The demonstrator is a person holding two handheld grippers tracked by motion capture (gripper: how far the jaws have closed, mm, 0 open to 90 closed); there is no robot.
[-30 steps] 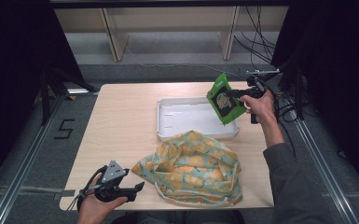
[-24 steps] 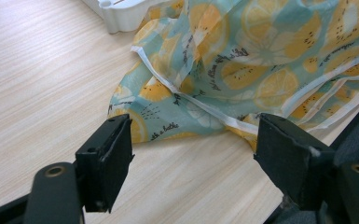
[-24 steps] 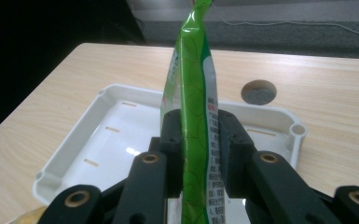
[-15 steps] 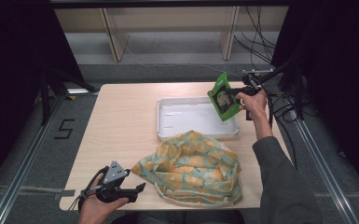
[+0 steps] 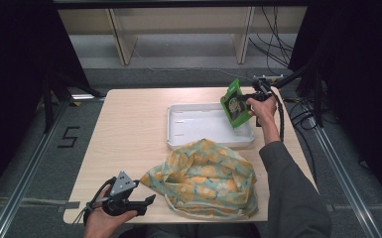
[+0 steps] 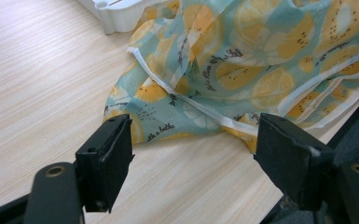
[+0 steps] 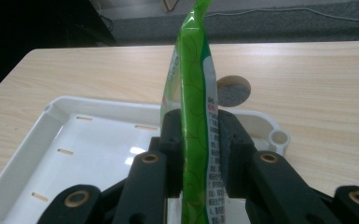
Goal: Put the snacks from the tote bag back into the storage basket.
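A pale wood worktop (image 5: 129,129) stands on a grey floor, with dark curtains at either side and a light shelf frame at twelve o'clock beyond it; a taped figure five lies on the floor at nine o'clock.

In the high view the left claw (image 5: 146,202) sits at seven o'clock, at the near edge of the worktop, held in the person's left hand (image 5: 104,220). Its jaws are spread wide with nothing between them, as the left gripper view shows: the left claw (image 6: 193,154) points at bare wood, and the hem of the cloth bag (image 6: 261,70) lies just ahead of the pads without touching them.

The cloth bag (image 5: 203,178), pale blue-green with yellow lemon slices, lies crumpled at six o'clock on the worktop, just beside the left claw and with its far edge against the near rim of the white tray (image 5: 171,126).

The white tray lies flat at the centre of the worktop, toward two o'clock, its floor bare and slotted.

At two o'clock the right claw (image 5: 247,99), in the person's right hand (image 5: 260,106), holds the green packet (image 5: 235,104) over the right end of the tray, tilted and clear of it. In the right gripper view the right claw (image 7: 196,144) is pinching the green packet (image 7: 193,70) edge-on between its pads, the packet standing upright above the white tray (image 7: 51,140).
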